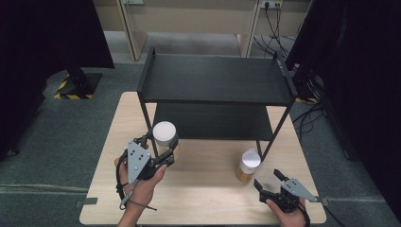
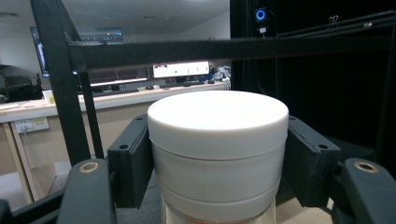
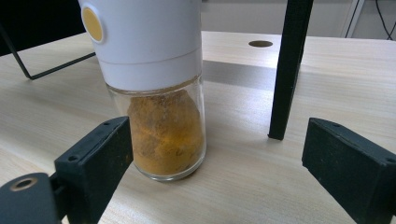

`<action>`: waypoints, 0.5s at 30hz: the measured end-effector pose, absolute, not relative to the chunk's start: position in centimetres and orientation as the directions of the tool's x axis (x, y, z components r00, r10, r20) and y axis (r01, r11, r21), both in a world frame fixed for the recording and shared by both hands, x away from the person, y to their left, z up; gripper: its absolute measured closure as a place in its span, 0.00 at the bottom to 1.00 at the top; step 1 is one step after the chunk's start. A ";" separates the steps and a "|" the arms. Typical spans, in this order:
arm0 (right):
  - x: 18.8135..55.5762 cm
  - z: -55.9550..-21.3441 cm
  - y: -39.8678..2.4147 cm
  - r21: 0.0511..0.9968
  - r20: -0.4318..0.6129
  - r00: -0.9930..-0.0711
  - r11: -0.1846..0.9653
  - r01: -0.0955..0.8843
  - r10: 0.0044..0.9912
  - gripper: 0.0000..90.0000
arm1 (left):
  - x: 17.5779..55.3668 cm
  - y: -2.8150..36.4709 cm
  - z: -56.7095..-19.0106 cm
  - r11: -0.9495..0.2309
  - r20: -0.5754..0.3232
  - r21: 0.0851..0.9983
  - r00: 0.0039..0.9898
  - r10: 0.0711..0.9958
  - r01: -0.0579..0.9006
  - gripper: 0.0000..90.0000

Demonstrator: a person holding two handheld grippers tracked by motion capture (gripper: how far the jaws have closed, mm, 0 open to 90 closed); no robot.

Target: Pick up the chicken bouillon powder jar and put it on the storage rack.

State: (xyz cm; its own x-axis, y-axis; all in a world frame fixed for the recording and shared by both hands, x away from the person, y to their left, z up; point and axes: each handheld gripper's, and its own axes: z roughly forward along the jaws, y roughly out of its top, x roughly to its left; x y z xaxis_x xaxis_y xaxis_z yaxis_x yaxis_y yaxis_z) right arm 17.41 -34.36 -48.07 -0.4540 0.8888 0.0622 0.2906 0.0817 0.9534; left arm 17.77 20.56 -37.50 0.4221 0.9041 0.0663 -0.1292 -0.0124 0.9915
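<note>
My left gripper (image 1: 163, 150) is shut on a glass jar with a wide white lid (image 1: 164, 134), held above the table in front of the black shelf rack's (image 1: 215, 78) left front leg. In the left gripper view the white-lidded jar (image 2: 217, 149) sits clamped between both black pads, with the rack's bars just behind it. A second jar (image 1: 248, 165), white-capped and holding orange powder, stands on the table by the rack's right front leg. My right gripper (image 1: 268, 180) rests open just in front of it; in the right gripper view the powder jar (image 3: 161, 107) stands beyond the left jaw.
The two-tier black rack stands on the far half of the light wooden table (image 1: 203, 198). Its right front leg (image 3: 285, 70) stands close to the right of the powder jar. Dark curtains and floor cables (image 1: 309, 118) flank the table.
</note>
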 end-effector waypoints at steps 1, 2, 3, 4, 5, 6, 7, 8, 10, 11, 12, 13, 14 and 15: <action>17.4 -48.1 -34.4 0.953 0.064 -0.454 0.080 0.291 0.889 0.10 | 17.8 20.6 -37.4 -0.012 0.067 0.991 0.420 0.905 -0.132 0.37; 17.4 -48.1 -34.4 0.954 0.066 -0.453 0.077 0.291 0.889 0.10 | 17.8 20.6 -37.2 -0.010 0.067 0.991 0.418 0.906 -0.136 0.37; 17.4 -48.1 -34.4 0.954 0.066 -0.453 0.077 0.291 0.889 0.10 | 17.8 20.6 -37.1 -0.009 0.066 0.990 0.415 0.908 -0.139 0.37; 17.4 -48.1 -34.4 0.954 0.068 -0.452 0.075 0.291 0.889 0.10 | 17.8 20.7 -36.9 -0.007 0.065 0.990 0.414 0.908 -0.141 0.37; 17.4 -48.1 -34.4 0.954 0.069 -0.452 0.074 0.291 0.889 0.10 | 17.8 20.8 -36.5 -0.003 0.063 0.990 0.413 0.909 -0.144 0.37; 17.4 -48.1 -34.4 0.954 0.069 -0.452 0.074 0.291 0.889 0.10 | 17.8 20.8 -36.5 -0.003 0.063 0.990 0.413 0.909 -0.144 0.37; 17.4 -48.1 -34.4 0.954 0.069 -0.452 0.074 0.292 0.889 0.10 | 17.8 20.8 -36.3 -0.002 0.063 0.989 0.411 0.909 -0.147 0.37; 17.4 -48.1 -34.4 0.954 0.070 -0.451 0.073 0.291 0.890 0.10 | 17.8 20.9 -35.9 -0.001 0.065 0.988 0.407 0.911 -0.155 0.37; 17.4 -48.1 -34.4 0.954 0.068 -0.451 0.074 0.291 0.890 0.10 | 17.8 20.9 -35.6 0.000 0.065 0.987 0.405 0.912 -0.158 0.37; 17.4 -48.1 -34.4 0.954 0.069 -0.451 0.074 0.291 0.890 0.10 | 17.9 21.0 -35.3 0.003 0.063 0.987 0.404 0.913 -0.161 0.37; 17.4 -48.1 -34.4 0.954 0.069 -0.450 0.073 0.292 0.890 0.10 | 17.9 21.0 -35.1 0.006 0.062 0.986 0.402 0.914 -0.165 0.37; 17.4 -48.1 -34.4 0.954 0.069 -0.451 0.074 0.292 0.890 0.10 | 17.9 21.0 -34.8 0.006 0.063 0.986 0.399 0.915 -0.169 0.37; 17.4 -48.1 -34.4 0.954 0.069 -0.450 0.074 0.292 0.890 0.10 | 18.0 21.0 -34.5 0.007 0.063 0.985 0.396 0.916 -0.173 0.37; 17.4 -48.1 -34.4 0.954 0.069 -0.450 0.073 0.291 0.890 0.10 | 18.0 21.0 -34.2 0.008 0.063 0.984 0.394 0.917 -0.176 0.37</action>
